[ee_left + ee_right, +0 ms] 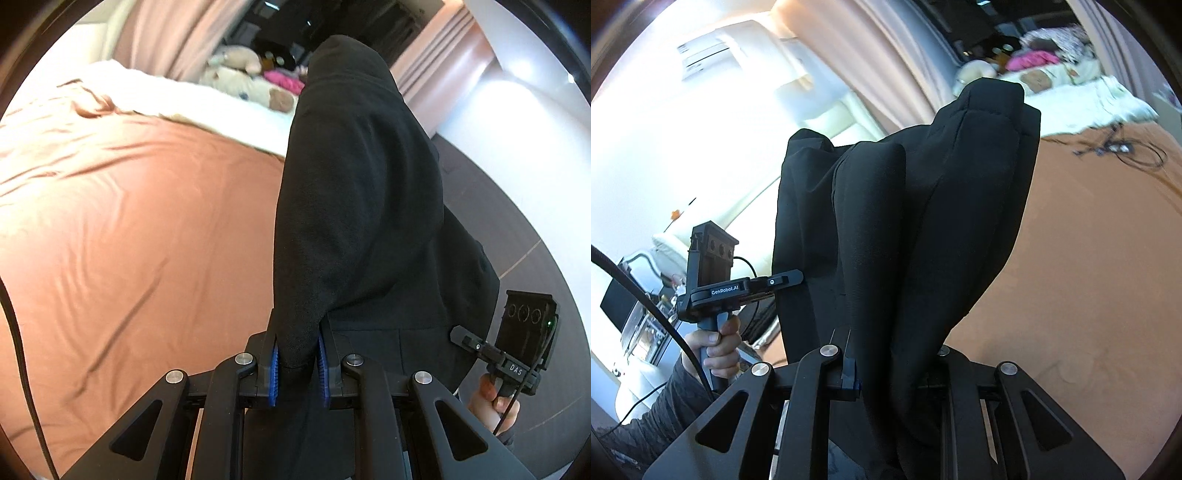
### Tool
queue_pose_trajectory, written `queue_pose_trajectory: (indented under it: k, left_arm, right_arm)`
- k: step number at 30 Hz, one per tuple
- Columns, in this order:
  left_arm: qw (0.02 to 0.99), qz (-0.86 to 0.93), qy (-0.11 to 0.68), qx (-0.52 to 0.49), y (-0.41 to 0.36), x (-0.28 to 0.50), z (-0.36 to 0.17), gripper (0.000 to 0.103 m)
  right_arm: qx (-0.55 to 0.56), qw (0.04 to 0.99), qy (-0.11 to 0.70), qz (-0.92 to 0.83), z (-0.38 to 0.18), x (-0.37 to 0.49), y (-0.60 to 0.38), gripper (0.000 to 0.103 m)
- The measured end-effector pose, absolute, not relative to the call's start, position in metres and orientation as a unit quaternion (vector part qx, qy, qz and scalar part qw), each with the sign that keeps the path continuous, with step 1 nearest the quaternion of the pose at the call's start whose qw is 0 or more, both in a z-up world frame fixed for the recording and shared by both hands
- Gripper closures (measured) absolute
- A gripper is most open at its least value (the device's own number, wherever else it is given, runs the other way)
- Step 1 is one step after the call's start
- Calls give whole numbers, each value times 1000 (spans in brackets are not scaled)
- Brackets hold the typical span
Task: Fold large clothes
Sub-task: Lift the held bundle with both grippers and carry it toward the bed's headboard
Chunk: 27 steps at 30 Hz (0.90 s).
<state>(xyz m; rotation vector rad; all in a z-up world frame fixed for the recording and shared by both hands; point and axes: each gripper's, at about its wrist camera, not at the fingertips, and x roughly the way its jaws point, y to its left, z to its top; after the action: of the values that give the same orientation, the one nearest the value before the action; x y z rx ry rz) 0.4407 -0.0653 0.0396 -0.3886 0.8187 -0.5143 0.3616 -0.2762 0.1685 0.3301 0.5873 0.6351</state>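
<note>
Since both claws are clamped on it, the black garment (pixel 354 206) hangs in the air over the bed (pixel 129 240), probably so it drapes straight before folding. Left claw (pixel 297 373) grips at 6 o'clock, right claw (pixel 894 373) likewise.

L claw (pixel 297 373) & R claw (pixel 892 373) clamped, raised.
</note>
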Motion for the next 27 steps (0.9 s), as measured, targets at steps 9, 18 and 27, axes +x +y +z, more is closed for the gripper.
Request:
queue_pose_trajectory:
  k: [9,18,27]
  left_arm:
    - [897,-192,343,-205,37,376,79,86]
    - [915,-146,305,-220,138,328,104,86]
    - [933,-79,287,-200,210,293,124,87]
  right_arm:
    - [113,887,272,354,194,329,-200,89]
    - [85,877,261,394,209,308,-143,89]
    - [74,858,270,431,197,348,-107,89]
